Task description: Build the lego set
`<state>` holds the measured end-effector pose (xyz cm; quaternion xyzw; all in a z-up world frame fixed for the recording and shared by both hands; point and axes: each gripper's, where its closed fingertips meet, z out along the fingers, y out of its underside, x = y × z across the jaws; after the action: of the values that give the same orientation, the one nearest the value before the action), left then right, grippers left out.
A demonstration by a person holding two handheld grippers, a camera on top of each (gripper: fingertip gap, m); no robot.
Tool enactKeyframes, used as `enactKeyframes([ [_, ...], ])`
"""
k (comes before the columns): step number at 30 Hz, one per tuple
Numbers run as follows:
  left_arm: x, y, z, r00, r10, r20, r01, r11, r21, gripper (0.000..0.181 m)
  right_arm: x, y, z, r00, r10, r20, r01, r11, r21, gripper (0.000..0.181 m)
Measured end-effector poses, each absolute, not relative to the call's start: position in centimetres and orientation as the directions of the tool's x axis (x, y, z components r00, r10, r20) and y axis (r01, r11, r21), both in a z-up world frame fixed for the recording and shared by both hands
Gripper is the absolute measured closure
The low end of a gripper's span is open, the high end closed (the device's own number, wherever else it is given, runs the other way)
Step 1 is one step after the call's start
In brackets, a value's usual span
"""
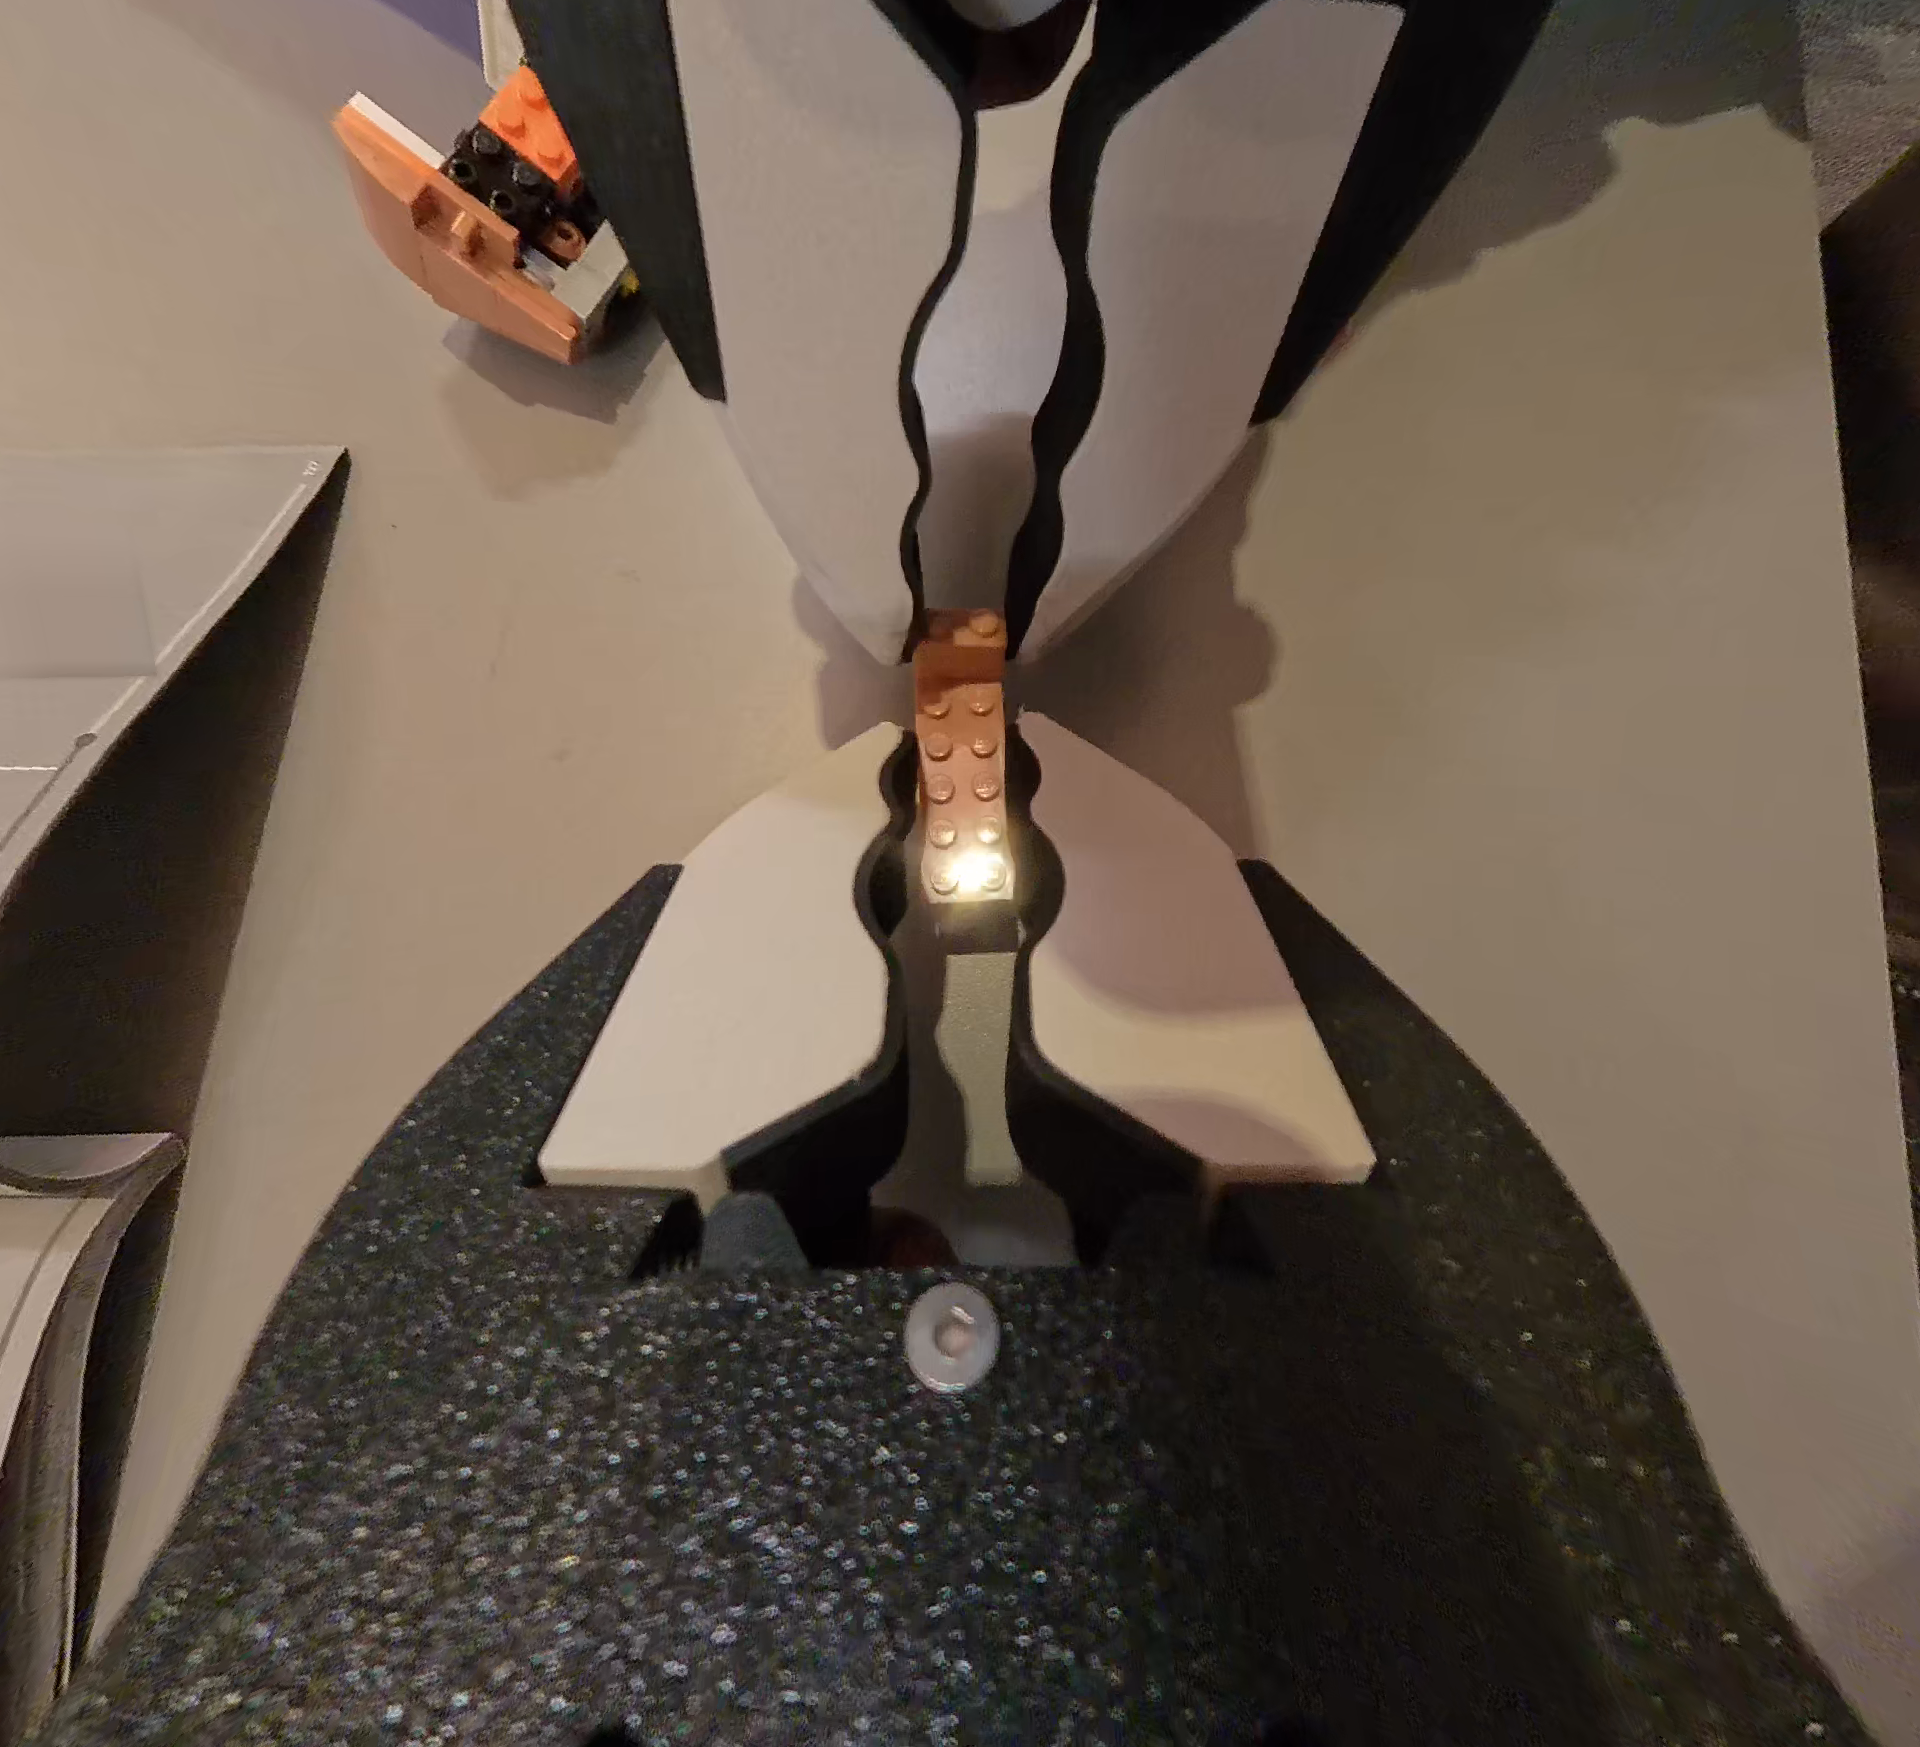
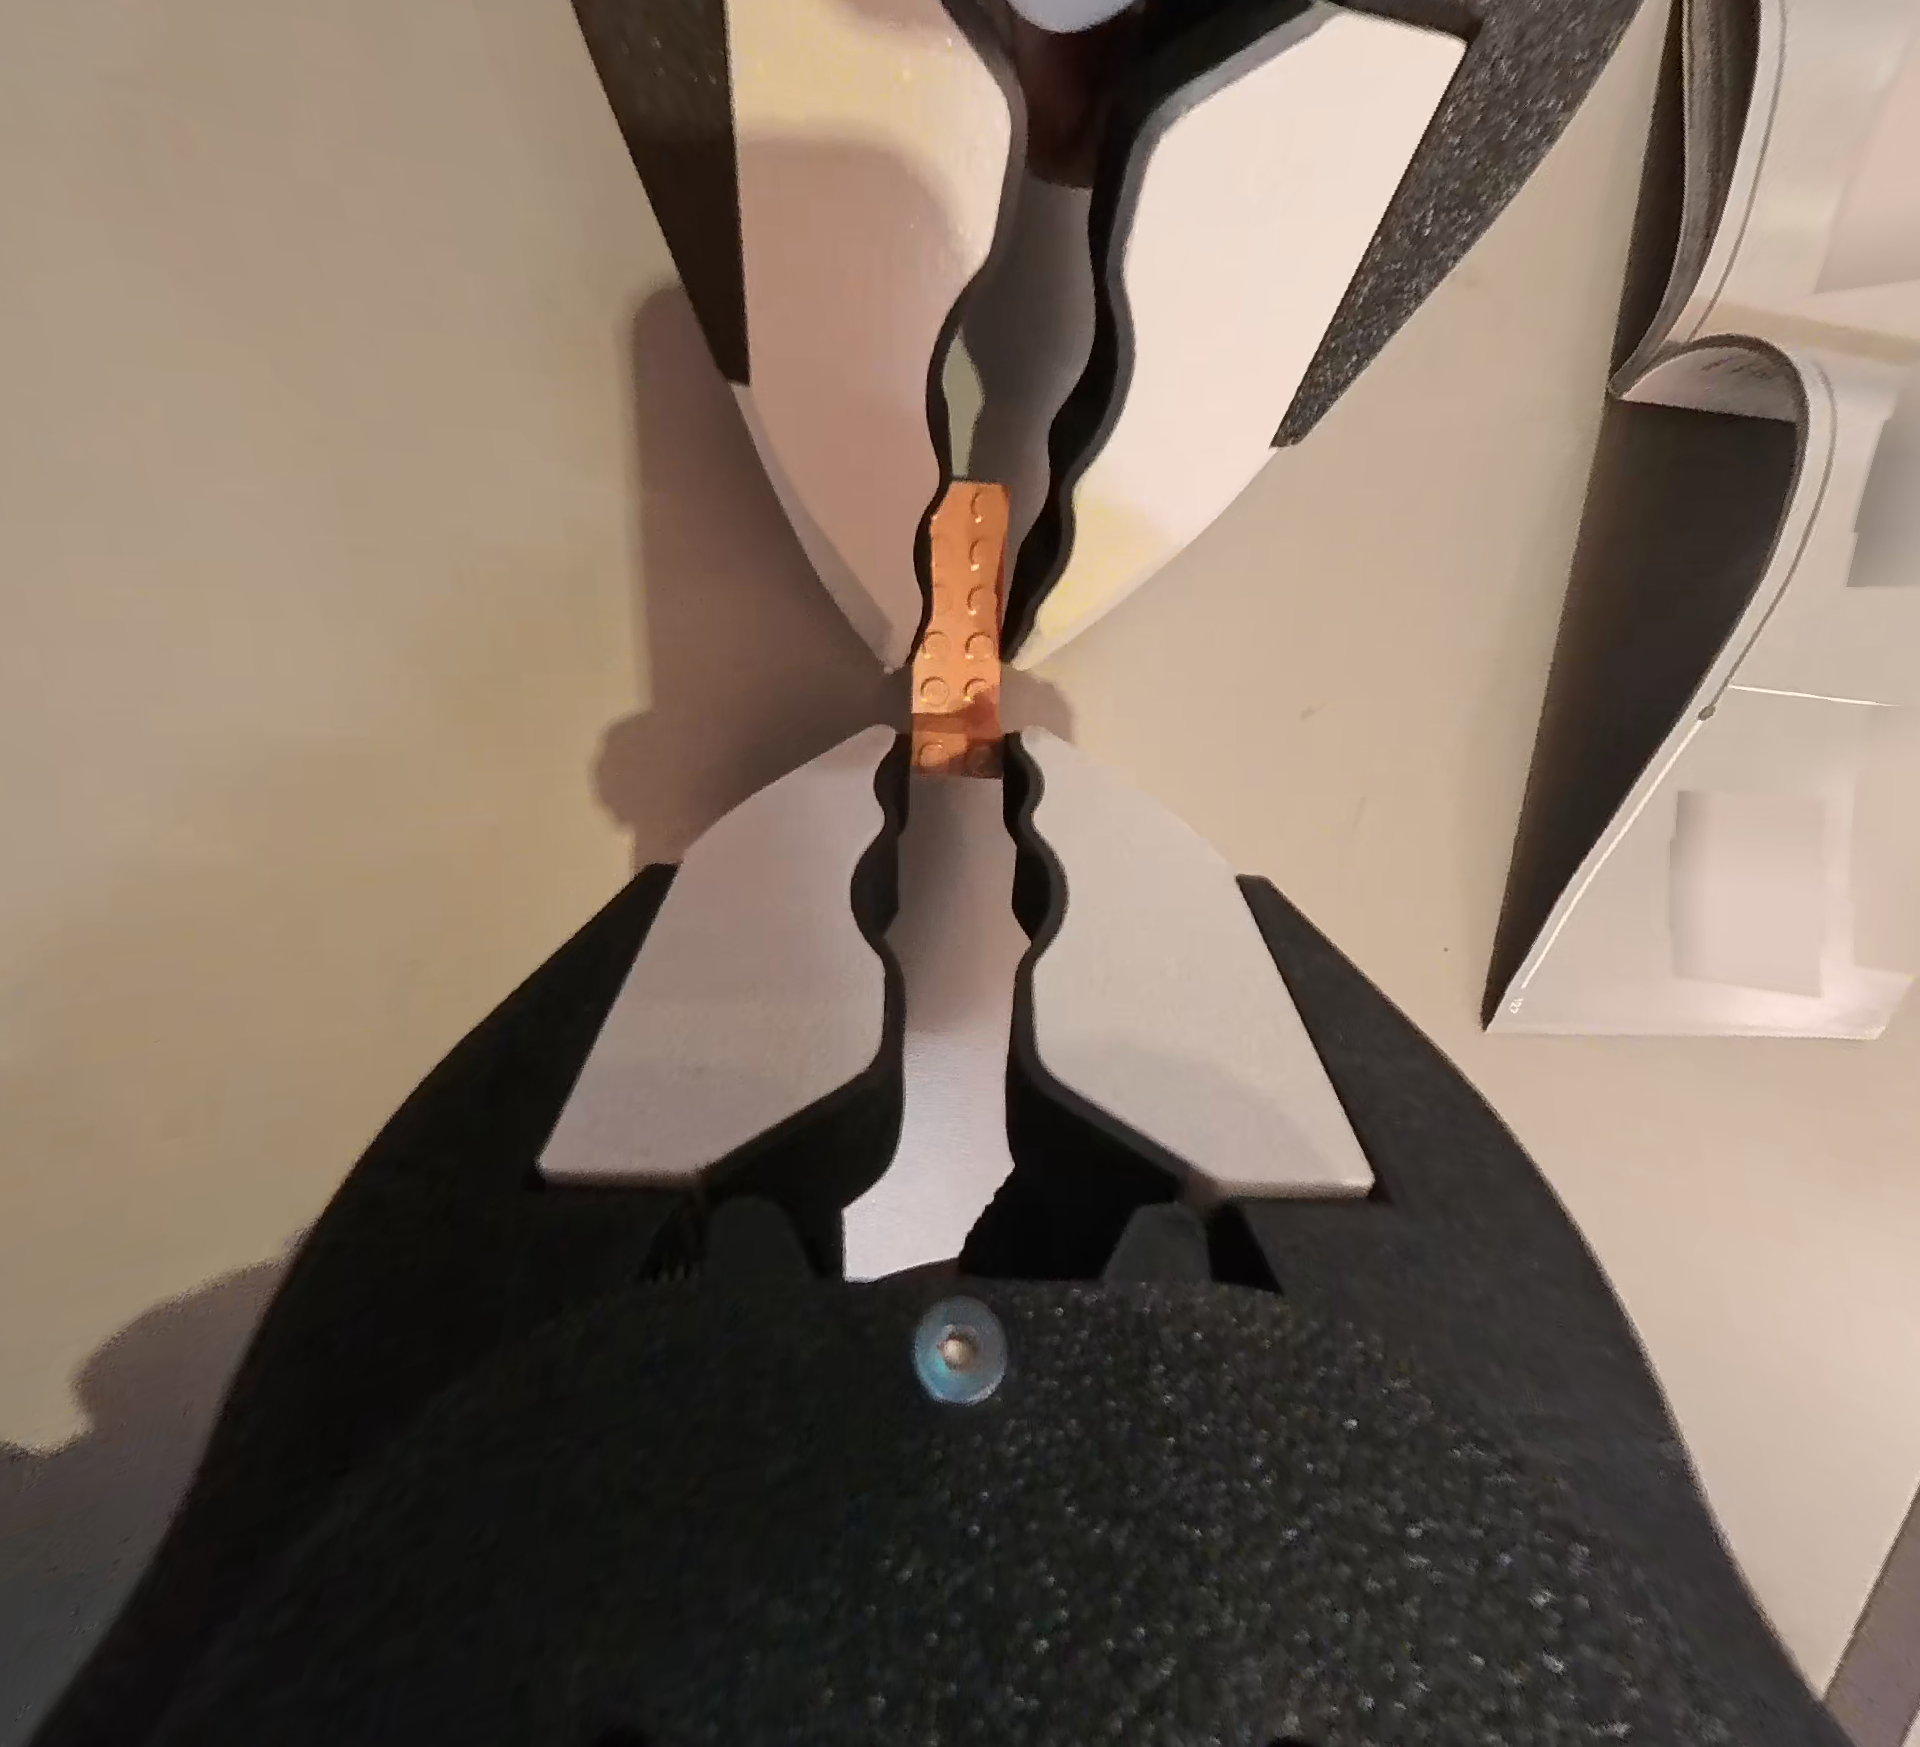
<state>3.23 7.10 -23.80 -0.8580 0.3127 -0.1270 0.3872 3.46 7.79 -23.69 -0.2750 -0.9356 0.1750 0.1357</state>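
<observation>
My left gripper (image 1: 961,733) is shut on a long brown studded plate (image 1: 964,793), studs up, above the grey table. My right gripper (image 1: 961,656) faces it tip to tip and is shut on a small brown brick (image 1: 966,643) that sits against the plate's far end. In the right wrist view the right gripper (image 2: 954,741) holds the small brick (image 2: 951,754) and the left gripper (image 2: 958,661) holds the long plate (image 2: 968,585). Whether the two pieces are fully pressed together is hidden by the fingertips.
A partly built model (image 1: 478,211) of brown, orange, black and grey pieces lies on the table at the far left. An open instruction booklet (image 1: 156,606) lies at the left edge; it shows at the right in the right wrist view (image 2: 1714,658). The grippers are tip to tip, or close to it.
</observation>
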Motion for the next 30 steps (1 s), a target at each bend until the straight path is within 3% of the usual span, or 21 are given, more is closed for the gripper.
enactKeyframes([
  [12, 3.3, 7.2, -23.5, 0.766, -0.643, -0.012, -0.423, -0.489, -0.763, 0.165, 3.2, 8.0, -23.5, -0.810, 0.559, 0.177, 0.457, 0.791, -0.407, 0.161],
  [20, 2.8, 7.2, -23.0, 0.771, -0.637, 0.000, -0.401, -0.485, -0.778, 0.165, 3.0, 8.0, -22.9, -0.811, 0.532, 0.244, 0.393, 0.804, -0.445, 0.146],
  [26, 1.8, 7.3, -21.9, 0.784, -0.620, 0.031, -0.352, -0.485, -0.801, 0.165, 2.2, 9.0, -22.5, -0.730, 0.519, 0.446, 0.252, 0.810, -0.530, 0.127],
  [30, 1.4, 7.4, -21.3, 0.790, -0.609, 0.067, -0.311, -0.492, -0.813, 0.165, 1.2, 9.6, -21.3, -0.587, 0.440, 0.680, 0.104, 0.874, -0.475, 0.126],
])
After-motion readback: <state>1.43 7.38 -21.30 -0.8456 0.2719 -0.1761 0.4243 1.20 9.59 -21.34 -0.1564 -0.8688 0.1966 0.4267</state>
